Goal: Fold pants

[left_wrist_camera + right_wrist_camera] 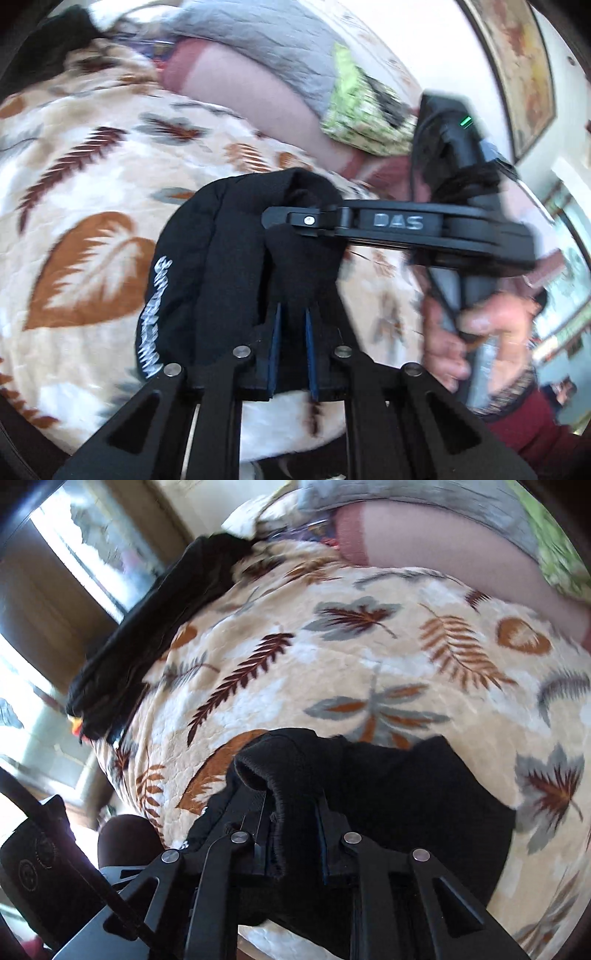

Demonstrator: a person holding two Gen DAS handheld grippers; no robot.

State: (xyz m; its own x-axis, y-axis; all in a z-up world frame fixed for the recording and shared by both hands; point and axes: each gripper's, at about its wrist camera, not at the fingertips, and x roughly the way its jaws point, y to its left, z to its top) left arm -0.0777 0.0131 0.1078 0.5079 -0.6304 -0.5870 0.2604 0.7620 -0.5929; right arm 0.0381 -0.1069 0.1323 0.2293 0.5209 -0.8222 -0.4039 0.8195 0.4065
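pants [236,258] bunched mid-frame, between both tools | left gripper [293,325] jaws clamp cloth | right gripper [291,812] jaws clamp hem | bed [369,657] beyond

The right gripper [291,827] is closed on a thick fold of the black pants [406,794], which hang over the leaf-patterned blanket [369,657] on the bed. Another black garment [147,638] lies along the blanket's left edge. Behind it is a bright window [92,554]. A pink pillow [424,542] lies at the far end.
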